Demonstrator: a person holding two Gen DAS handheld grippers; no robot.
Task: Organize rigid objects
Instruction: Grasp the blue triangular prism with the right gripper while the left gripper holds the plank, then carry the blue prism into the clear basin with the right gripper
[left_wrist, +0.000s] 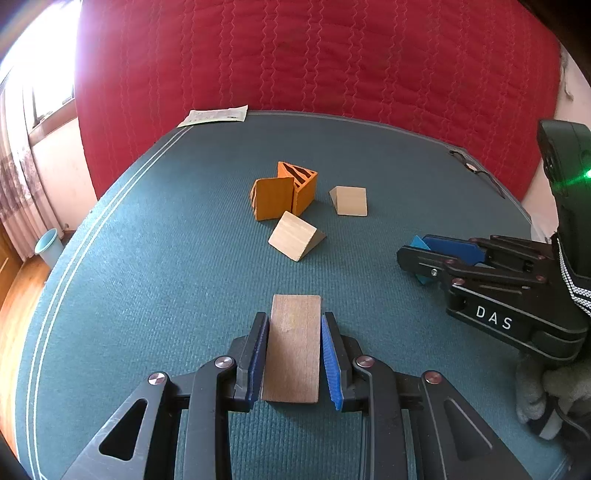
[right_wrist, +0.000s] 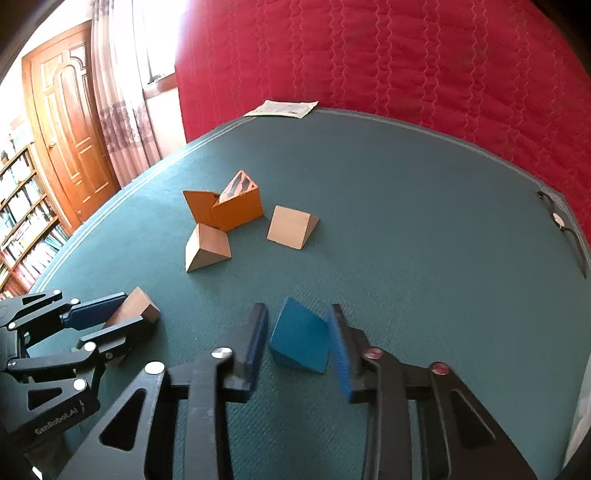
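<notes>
In the lower middle of the left wrist view, my left gripper (left_wrist: 293, 325) has its fingers clamped on a brown wooden wedge block (left_wrist: 293, 350), the blue pads pressing both of its long sides while it rests on the teal fabric-covered surface (left_wrist: 147, 258). In the lower middle of the right wrist view, my right gripper (right_wrist: 297, 317) has its fingers apart, one on either side of a blue wooden wedge block (right_wrist: 300, 339) that sits on the surface; a gap shows between the block and each pad. Toward the centre of both views lie two orange wooden triangular blocks with black stripes (left_wrist: 286, 194), leaning against each other. Just below them in the left wrist view lies a pale natural-wood wedge (left_wrist: 295, 236), touching or nearly touching the orange pair, and a second pale wood wedge (left_wrist: 349, 200) lies apart to their right. At the upper edge of the surface lies a white printed paper sheet (left_wrist: 214, 116), and a red quilted cover (left_wrist: 332, 55) fills the upper frame behind it.
</notes>
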